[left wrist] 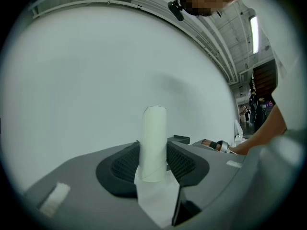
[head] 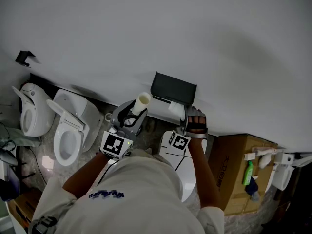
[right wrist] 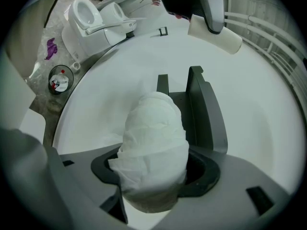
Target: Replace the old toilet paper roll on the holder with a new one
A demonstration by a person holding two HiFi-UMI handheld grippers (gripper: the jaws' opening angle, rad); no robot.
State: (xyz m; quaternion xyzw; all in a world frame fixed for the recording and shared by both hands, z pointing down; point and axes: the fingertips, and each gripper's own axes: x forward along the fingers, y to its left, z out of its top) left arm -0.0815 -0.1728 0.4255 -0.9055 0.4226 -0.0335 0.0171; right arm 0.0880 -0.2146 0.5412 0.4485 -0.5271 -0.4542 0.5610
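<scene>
Left tongs (left wrist: 153, 164) narrowly parted, clamped on the empty cardboard tube (left wrist: 154, 138), upright at frame centre. Right tongs (right wrist: 156, 178) wider, gripping the wrinkled new paper roll (right wrist: 153, 143), which covers the lower part of the holder (right wrist: 201, 109) just behind it. In the head view the right tongs' tips are hidden behind the hand (head: 196, 123).

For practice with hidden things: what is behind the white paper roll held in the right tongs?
Behind the paper roll stands the dark holder on the white wall: its raised cover and one upright arm show. The roll hides the holder's lower middle.
</scene>
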